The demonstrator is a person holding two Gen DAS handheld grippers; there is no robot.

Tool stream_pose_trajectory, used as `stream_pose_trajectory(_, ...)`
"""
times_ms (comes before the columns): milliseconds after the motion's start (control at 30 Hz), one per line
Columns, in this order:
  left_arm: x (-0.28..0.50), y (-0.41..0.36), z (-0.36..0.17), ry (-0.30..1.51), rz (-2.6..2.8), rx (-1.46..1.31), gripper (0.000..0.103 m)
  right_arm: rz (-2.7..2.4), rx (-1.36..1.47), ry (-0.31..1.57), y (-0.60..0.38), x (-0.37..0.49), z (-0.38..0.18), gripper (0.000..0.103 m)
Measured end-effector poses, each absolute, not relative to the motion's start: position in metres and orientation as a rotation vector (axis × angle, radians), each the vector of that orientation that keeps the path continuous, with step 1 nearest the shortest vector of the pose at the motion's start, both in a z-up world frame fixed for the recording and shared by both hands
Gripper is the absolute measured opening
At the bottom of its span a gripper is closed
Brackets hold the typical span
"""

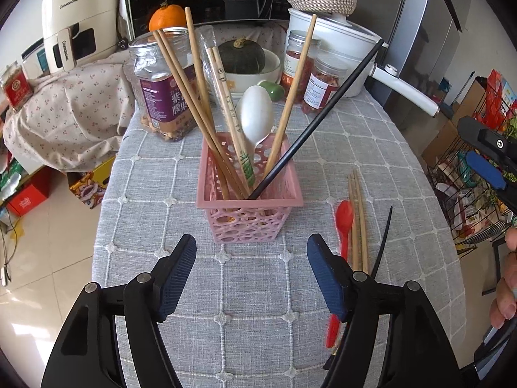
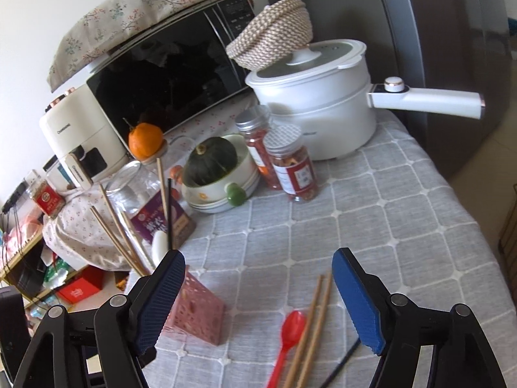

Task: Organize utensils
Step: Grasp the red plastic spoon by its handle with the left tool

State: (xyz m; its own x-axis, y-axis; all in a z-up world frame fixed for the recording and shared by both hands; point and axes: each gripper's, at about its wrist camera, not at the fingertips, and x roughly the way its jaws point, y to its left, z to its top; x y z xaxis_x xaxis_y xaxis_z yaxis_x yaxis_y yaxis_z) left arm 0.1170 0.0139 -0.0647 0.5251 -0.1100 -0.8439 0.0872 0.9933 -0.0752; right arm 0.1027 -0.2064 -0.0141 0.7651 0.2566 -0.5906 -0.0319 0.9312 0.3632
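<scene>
Both grippers are wide open and empty, and the right gripper (image 2: 258, 300) hangs nearer the red spoon (image 2: 288, 331), chopsticks (image 2: 311, 320) and black stick (image 2: 342, 360), which lie lengthwise toward it beside the pink basket (image 1: 248, 207), right of the left gripper (image 1: 252, 278).

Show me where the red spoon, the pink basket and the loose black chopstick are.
red spoon (image 1: 344, 216), left wrist view, on its bowl.
pink basket (image 1: 248, 201), left wrist view, on its near rim.
black chopstick (image 1: 384, 242), left wrist view, mid-shaft, on the cloth.
</scene>
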Motion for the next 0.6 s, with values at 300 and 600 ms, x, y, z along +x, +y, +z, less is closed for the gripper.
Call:
stream_pose_trajectory(300,0.12,-0.032,-0.08,1.088,-0.243,0.0,0.076,0.087,0.294,0.79,-0.241,0.092,-0.036,0.09)
stream_pose_trajectory(600,0.134,-0.068,-0.11,1.16,-0.321,-0.013,0.072,0.043,0.255,0.935,-0.258,0.091,-0.064,0.09)
